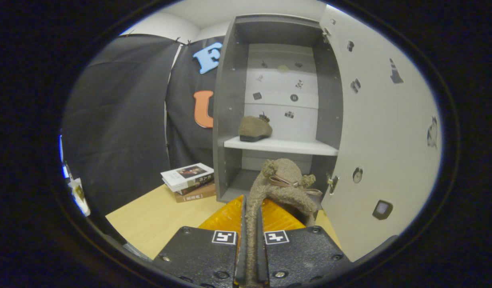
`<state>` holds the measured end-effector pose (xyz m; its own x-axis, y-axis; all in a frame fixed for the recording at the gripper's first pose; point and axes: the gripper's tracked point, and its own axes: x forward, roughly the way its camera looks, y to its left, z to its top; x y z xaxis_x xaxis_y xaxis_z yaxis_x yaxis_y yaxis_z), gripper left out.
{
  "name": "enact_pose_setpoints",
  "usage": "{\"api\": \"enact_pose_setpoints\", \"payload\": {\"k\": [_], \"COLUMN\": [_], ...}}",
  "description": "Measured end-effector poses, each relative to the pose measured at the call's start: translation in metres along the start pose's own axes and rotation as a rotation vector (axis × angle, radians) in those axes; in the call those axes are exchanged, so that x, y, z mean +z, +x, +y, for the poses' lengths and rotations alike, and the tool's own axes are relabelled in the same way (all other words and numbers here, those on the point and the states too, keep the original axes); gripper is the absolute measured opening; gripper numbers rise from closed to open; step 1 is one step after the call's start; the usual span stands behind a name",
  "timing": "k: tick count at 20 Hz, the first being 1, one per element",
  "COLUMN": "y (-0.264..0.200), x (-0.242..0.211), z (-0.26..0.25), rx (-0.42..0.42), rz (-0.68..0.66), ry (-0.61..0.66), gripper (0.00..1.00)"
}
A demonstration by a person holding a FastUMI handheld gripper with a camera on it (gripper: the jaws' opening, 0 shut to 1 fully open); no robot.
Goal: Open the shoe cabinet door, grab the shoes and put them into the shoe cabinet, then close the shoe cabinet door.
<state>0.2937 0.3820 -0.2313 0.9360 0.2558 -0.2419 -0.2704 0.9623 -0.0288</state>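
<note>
My gripper point(250, 224) is shut on the rim of a fuzzy brown shoe point(283, 186) with a bow and pompoms, held up in front of the grey shoe cabinet point(226, 120). The cabinet door point(381, 128) stands open at the right, white inside with small stickers. A second brown shoe point(254, 129) rests on the left part of the white middle shelf point(285, 146). The held shoe hangs just below and ahead of that shelf's front edge.
A stack of books point(189, 182) lies on the wooden table point(158, 220) left of the cabinet. Black cloth walls stand behind and to the left. The cabinet's lower compartment point(240, 180) shows beneath the shelf.
</note>
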Motion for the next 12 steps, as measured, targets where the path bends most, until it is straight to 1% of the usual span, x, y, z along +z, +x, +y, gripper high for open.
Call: {"api": "enact_pose_setpoints", "payload": {"k": [3,5,12], "y": [-0.010,-0.013,-0.012], "x": [0.043,0.076,0.191], "z": [-0.003,-0.011,-0.055], "rx": [0.013,0.007,-0.129], "rz": [-0.029,-0.046,-0.109], "ry": [0.026,0.028,0.009], "gripper": [0.13,0.13,0.13]}}
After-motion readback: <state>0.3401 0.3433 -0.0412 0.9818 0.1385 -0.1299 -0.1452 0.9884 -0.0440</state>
